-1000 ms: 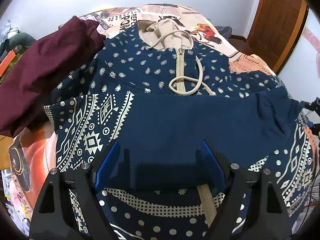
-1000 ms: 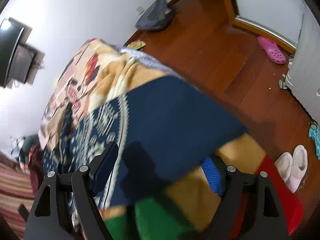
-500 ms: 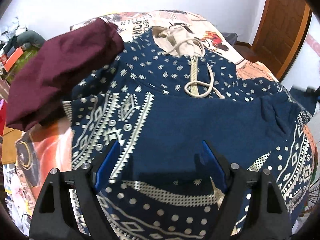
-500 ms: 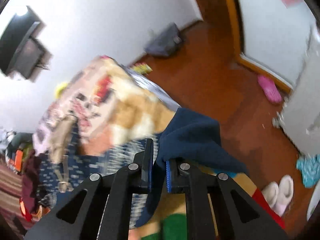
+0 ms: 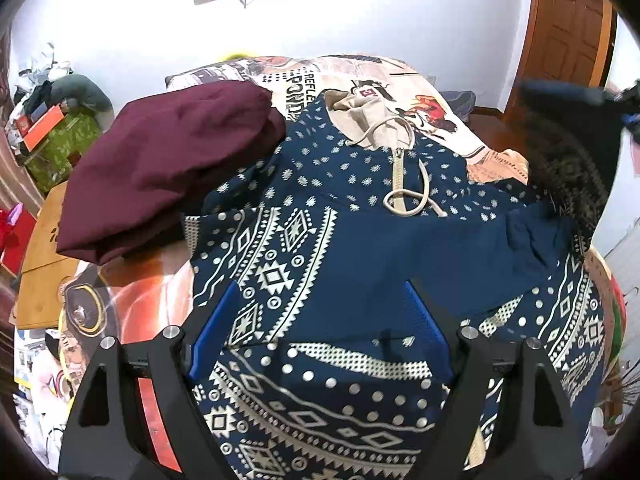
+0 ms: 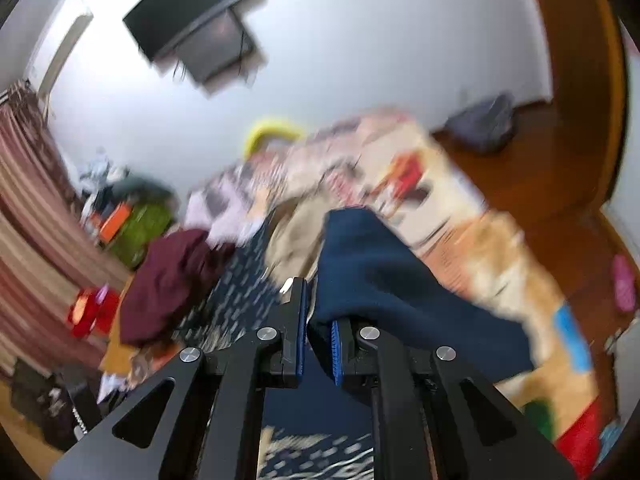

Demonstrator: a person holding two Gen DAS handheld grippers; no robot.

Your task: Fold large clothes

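A navy patterned zip hoodie (image 5: pixel 352 240) with a beige hood and drawcord lies spread on the bed, one sleeve folded across its chest. My left gripper (image 5: pixel 320 312) is open and hovers over the hoodie's lower front, holding nothing. My right gripper (image 6: pixel 318 312) is shut on the navy sleeve (image 6: pixel 384 280) and holds it lifted above the bed; the view is blurred. The raised sleeve shows blurred in the left wrist view (image 5: pixel 568 148) at the right edge.
A folded maroon garment (image 5: pixel 172 156) lies at the hoodie's left shoulder. The printed bedspread (image 5: pixel 460 120) covers the bed. A wooden board (image 5: pixel 44 264) sits at the left edge. A door (image 5: pixel 568 32) and wood floor are at the right.
My right gripper closed on the sleeve and lifted it, swinging up and toward the hoodie's body. My left gripper stayed open and drew back slightly.
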